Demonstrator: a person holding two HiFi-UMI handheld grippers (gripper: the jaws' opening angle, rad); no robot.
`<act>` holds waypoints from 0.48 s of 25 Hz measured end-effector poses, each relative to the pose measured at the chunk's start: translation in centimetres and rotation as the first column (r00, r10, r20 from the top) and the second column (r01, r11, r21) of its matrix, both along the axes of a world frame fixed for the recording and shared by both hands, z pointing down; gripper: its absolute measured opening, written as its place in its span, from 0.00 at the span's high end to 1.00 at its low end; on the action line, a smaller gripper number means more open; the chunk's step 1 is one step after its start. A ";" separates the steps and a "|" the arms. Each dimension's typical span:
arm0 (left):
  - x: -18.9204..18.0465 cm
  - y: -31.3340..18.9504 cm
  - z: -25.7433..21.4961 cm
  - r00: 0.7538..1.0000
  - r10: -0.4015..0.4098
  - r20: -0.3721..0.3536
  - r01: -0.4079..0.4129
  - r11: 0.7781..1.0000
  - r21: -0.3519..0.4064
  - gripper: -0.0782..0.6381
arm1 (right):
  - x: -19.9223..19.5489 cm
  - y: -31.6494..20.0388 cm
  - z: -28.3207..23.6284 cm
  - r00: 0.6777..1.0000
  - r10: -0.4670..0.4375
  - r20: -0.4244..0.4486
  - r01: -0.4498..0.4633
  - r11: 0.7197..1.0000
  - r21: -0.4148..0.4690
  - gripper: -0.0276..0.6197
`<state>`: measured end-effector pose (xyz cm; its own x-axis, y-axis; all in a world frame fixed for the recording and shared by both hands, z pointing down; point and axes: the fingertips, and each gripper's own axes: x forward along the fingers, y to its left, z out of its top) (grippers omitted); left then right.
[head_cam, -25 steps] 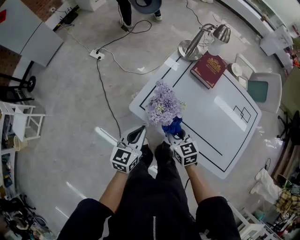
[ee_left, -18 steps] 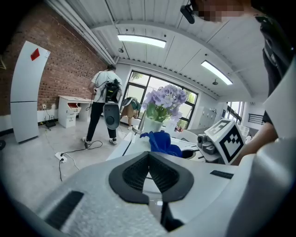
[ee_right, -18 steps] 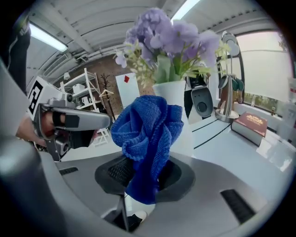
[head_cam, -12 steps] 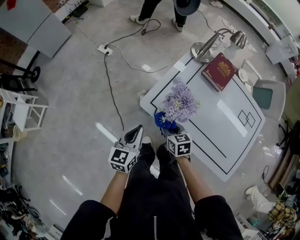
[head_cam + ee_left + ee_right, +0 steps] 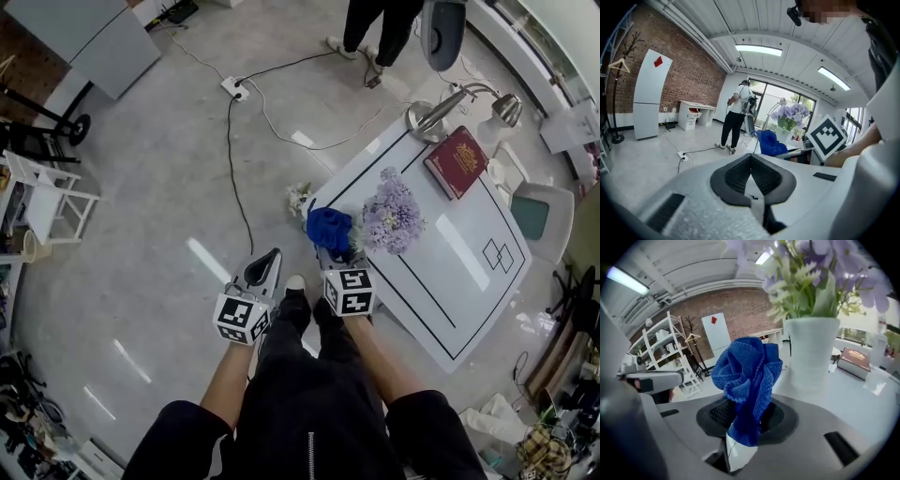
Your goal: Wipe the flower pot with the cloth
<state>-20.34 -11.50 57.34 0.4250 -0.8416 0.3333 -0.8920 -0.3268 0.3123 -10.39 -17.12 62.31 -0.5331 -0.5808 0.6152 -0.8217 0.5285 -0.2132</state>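
The white flower pot (image 5: 813,357) stands upright on the worktop (image 5: 441,281), packed with purple flowers (image 5: 392,223) and green leaves. The right claw (image 5: 330,255) is clamped on the blue cloth (image 5: 329,228), which bunches up above the jaws. The flowers sit at the cloth's three o'clock, just beside it, though I can't tell whether cloth and pot touch. The left claw (image 5: 270,262) hangs off the worktop over the floor, jaws pressed together with nothing between them. At one o'clock from the flowers a red book (image 5: 457,162) lies flat, with a desk lamp (image 5: 450,101) just beyond. At twelve o'clock a person (image 5: 375,23) stands on the floor, and a power strip (image 5: 232,88) and its cable (image 5: 234,159) lie near.
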 end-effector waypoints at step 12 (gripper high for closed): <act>1.1 -0.1 -0.6 0.993 0.115 -0.010 -0.115 0.993 0.016 0.88 | 2.9 3.2 1.5 0.999 0.049 -0.014 -0.050 0.991 -0.124 0.78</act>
<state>-19.24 -11.58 56.76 0.5224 -0.7922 0.3156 -0.8451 -0.4316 0.3155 -7.53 -13.92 63.82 -0.4986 -0.5248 0.6899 -0.8488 0.4571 -0.2658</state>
